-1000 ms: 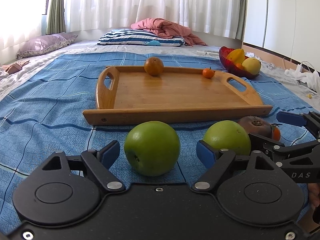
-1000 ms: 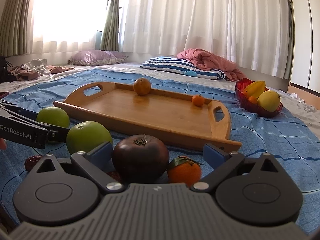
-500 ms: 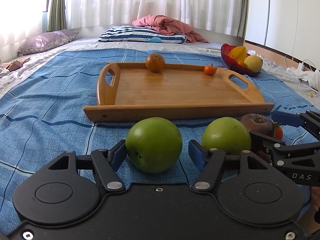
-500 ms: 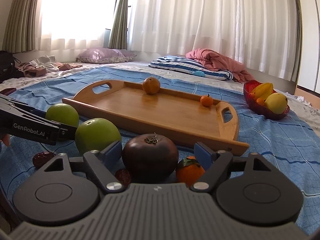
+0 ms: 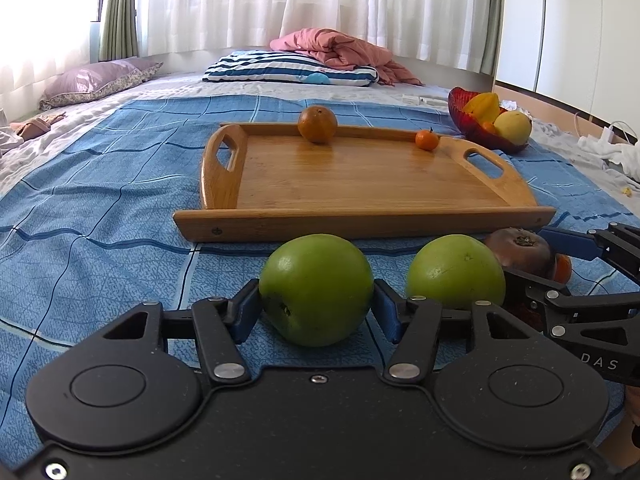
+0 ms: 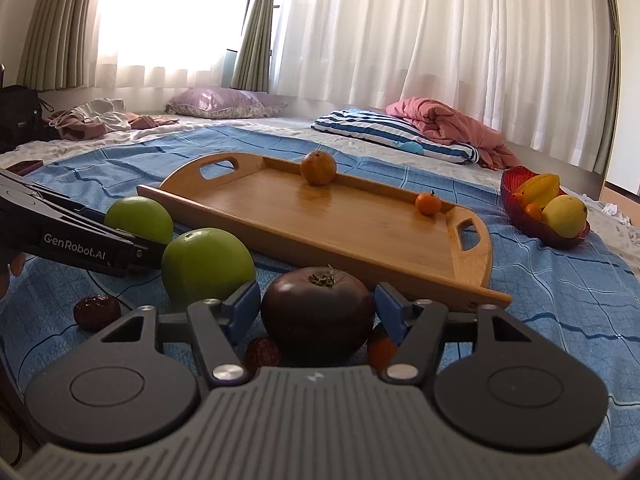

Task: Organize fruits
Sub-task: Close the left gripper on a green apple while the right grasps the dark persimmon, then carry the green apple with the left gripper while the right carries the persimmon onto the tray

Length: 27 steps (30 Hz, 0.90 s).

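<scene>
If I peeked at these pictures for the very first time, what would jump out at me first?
Probably the big green apple right up front, squeezed by the left hand-held gripper, and the dark purple-brown fruit squeezed by the right hand-held gripper. Behind them, a wooden tray lies on the blue blanket with two orange fruits at its far edge. Off to the right sits a red bowl holding yellow fruit.

Two green apples (image 5: pixel 316 288) (image 5: pixel 454 272) lie on the blue bedspread (image 5: pixel 100 220). One dark purple tomato-like fruit (image 6: pixel 318 314), two small dark red fruits (image 6: pixel 96 312) (image 6: pixel 262 354) and one small orange fruit (image 6: pixel 380 350) lie beside them. The one wooden tray (image 6: pixel 340 224) holds two fruits: a brownish orange (image 6: pixel 318 167) and a small mandarin (image 6: pixel 427 203). One red bowl (image 6: pixel 524 216) holds at least three fruits. Two tools (image 5: pixel 316 312) (image 6: pixel 316 312) are in view.
</scene>
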Each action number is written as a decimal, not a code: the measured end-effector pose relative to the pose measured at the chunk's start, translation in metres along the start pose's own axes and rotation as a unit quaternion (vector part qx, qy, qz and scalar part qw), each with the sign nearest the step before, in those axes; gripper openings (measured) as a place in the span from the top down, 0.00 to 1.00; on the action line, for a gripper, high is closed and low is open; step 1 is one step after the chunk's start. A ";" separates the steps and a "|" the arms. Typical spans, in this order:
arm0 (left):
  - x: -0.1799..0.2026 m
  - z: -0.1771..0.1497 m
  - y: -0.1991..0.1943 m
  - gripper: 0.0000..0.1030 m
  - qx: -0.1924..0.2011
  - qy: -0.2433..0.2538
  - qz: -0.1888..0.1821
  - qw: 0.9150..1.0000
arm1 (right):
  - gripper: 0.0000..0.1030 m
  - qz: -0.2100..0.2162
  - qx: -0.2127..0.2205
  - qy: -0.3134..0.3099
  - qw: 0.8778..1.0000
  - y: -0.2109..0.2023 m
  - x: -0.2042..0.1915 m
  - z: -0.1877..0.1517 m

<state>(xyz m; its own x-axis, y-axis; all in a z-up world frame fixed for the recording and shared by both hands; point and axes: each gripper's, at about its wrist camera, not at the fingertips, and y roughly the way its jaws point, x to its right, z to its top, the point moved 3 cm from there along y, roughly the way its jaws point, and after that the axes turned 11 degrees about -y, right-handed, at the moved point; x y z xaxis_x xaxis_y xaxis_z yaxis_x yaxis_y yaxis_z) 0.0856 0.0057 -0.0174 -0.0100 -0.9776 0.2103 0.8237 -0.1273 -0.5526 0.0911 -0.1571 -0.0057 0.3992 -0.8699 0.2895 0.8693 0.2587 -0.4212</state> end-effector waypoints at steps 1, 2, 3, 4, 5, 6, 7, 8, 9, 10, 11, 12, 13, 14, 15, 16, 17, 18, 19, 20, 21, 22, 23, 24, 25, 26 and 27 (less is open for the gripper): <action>0.000 0.000 0.000 0.45 0.000 0.000 0.001 1.000 | 0.34 0.001 -0.001 -0.001 1.000 0.001 0.000 0.000; 0.000 0.000 0.001 0.45 0.000 0.000 0.001 1.000 | 0.34 0.001 -0.003 -0.001 1.000 0.001 0.000 0.000; 0.000 0.000 0.000 0.45 0.000 0.000 0.000 1.000 | 0.34 0.001 -0.005 -0.003 1.000 0.002 0.000 0.001; 0.000 0.000 0.000 0.45 0.000 0.000 0.000 1.000 | 0.34 0.001 -0.006 -0.004 1.000 0.003 0.000 0.001; 0.000 0.000 0.000 0.45 0.000 -0.001 0.000 1.000 | 0.34 0.000 -0.009 -0.006 1.000 0.004 0.000 0.001; 0.000 0.000 0.000 0.45 0.000 0.000 0.000 1.000 | 0.34 -0.001 -0.011 -0.008 1.000 0.006 -0.001 0.001; 0.000 0.000 0.001 0.45 0.000 0.001 0.001 1.000 | 0.34 -0.003 -0.015 -0.011 1.000 0.007 -0.002 0.002; 0.000 0.000 0.000 0.45 0.000 0.002 0.001 1.000 | 0.34 -0.004 -0.017 -0.014 1.000 0.008 -0.002 0.002; 0.001 0.000 0.001 0.45 0.000 0.005 0.003 1.000 | 0.33 -0.005 -0.019 -0.017 1.000 0.009 -0.003 0.002; 0.001 0.000 0.001 0.45 0.001 0.007 0.004 1.000 | 0.33 -0.006 -0.023 -0.021 1.000 0.011 -0.004 0.003; 0.002 0.000 0.002 0.45 0.002 0.010 0.006 1.000 | 0.33 -0.007 -0.025 -0.023 0.999 0.012 -0.004 0.003; 0.002 0.000 0.002 0.45 0.002 0.011 0.007 1.000 | 0.33 -0.008 -0.027 -0.026 0.999 0.013 -0.005 0.003; 0.002 0.001 0.003 0.45 0.002 0.011 0.008 1.000 | 0.33 -0.008 -0.030 -0.027 0.999 0.014 -0.005 0.003; 0.002 0.001 0.003 0.45 0.003 0.011 0.008 1.000 | 0.33 -0.008 -0.032 -0.029 0.999 0.014 -0.005 0.003; 0.003 0.001 0.003 0.45 0.003 0.011 0.008 1.000 | 0.33 -0.007 -0.033 -0.029 0.999 0.015 -0.005 0.003; 0.003 0.001 0.004 0.45 0.003 0.011 0.009 1.000 | 0.34 -0.007 -0.034 -0.029 0.999 0.016 -0.005 0.003; 0.003 0.001 0.004 0.45 0.003 0.012 0.009 1.000 | 0.35 -0.008 -0.035 -0.029 0.999 0.016 -0.004 0.003; 0.003 0.001 0.004 0.45 0.003 0.013 0.009 1.000 | 0.35 -0.008 -0.036 -0.029 0.999 0.016 -0.004 0.003; 0.003 0.001 0.004 0.45 0.003 0.015 0.010 1.000 | 0.35 -0.007 -0.037 -0.028 0.999 0.016 -0.004 0.003; 0.005 0.001 0.004 0.45 0.004 0.020 0.013 1.000 | 0.35 -0.006 -0.037 -0.027 0.999 0.017 -0.003 0.003; 0.006 0.002 0.005 0.45 0.004 0.024 0.016 1.000 | 0.35 -0.006 -0.037 -0.027 0.999 0.017 -0.003 0.003; 0.009 0.001 0.005 0.45 0.006 0.028 0.019 0.999 | 0.35 -0.006 -0.037 -0.026 0.999 0.017 -0.003 0.004; 0.010 0.001 0.005 0.45 0.007 0.029 0.021 0.999 | 0.35 -0.005 -0.037 -0.025 0.999 0.017 -0.002 0.004; 0.011 0.001 0.006 0.45 0.008 0.030 0.023 0.999 | 0.36 -0.005 -0.037 -0.025 0.999 0.017 -0.002 0.003; 0.011 0.002 0.006 0.45 0.008 0.031 0.024 0.999 | 0.36 -0.005 -0.036 -0.024 0.999 0.017 -0.002 0.004; 0.012 0.002 0.007 0.45 0.009 0.030 0.025 0.999 | 0.36 -0.006 -0.034 -0.022 0.999 0.017 -0.001 0.004; 0.012 0.003 0.007 0.45 0.008 0.028 0.025 0.999 | 0.36 -0.006 -0.033 -0.019 0.999 0.016 -0.001 0.003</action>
<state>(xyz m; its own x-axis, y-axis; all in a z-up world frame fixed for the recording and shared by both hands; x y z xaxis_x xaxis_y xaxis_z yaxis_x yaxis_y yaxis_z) 0.0928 -0.0061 -0.0168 0.0006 -0.9906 0.1365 0.8334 -0.0749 -0.5476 0.1059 -0.1507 -0.0099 0.4004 -0.8559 0.3272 0.8535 0.2185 -0.4730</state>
